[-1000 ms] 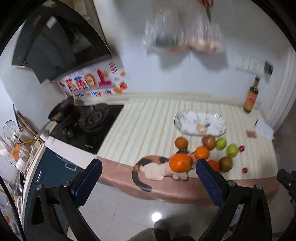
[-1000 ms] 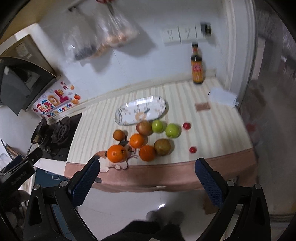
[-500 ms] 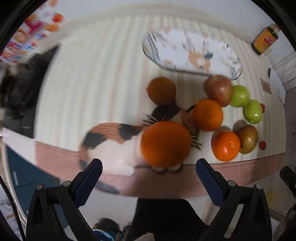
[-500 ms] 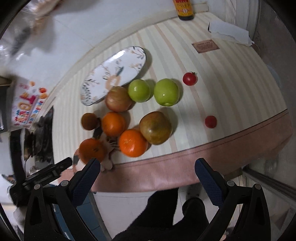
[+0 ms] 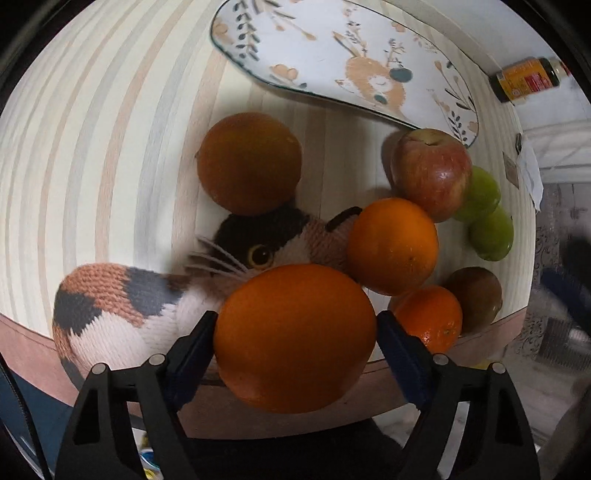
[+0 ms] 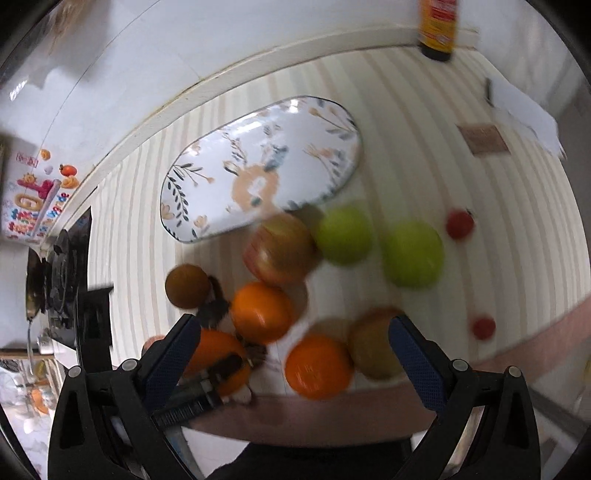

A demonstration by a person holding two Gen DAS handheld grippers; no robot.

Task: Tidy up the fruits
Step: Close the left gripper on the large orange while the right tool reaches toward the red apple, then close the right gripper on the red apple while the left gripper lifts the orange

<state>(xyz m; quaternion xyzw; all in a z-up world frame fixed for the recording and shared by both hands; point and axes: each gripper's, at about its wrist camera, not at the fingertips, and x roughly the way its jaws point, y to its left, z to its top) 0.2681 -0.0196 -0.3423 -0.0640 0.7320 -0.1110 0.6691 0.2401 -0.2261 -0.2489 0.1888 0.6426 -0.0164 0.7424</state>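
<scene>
Left wrist view: the left gripper [image 5: 295, 334] has its blue pads on either side of a large orange [image 5: 295, 338], touching it at both flanks, so it looks pinched on the fruit, which sits at the near edge of the striped counter [image 5: 92, 147] against a knitted calico cat toy [image 5: 122, 306]. Beyond the toy lie a darker orange [image 5: 249, 162], another orange [image 5: 393, 245], a red apple [image 5: 430, 173], two green apples [image 5: 493, 234] and, nearest the edge, a small tangerine [image 5: 430, 317] beside a brownish pear-like fruit [image 5: 476, 299]. The oval deer-print plate [image 5: 332, 55] at the back holds nothing.

Right wrist view: the picture is blurred by motion, so details are uncertain. The right gripper [image 6: 295, 350] is spread wide and empty, hovering over the near edge with the tangerine [image 6: 317, 367] and the brownish fruit [image 6: 373, 345] between its fingers but not touched. Two small red fruits [image 6: 460, 224], perhaps cherry tomatoes, lie apart to the right; a sauce bottle [image 6: 437, 27] stands by the wall.

By my reading the sorting has barely begun: no fruit is on the plate, every piece rests on the counter, and only the first orange is in a grip.
</scene>
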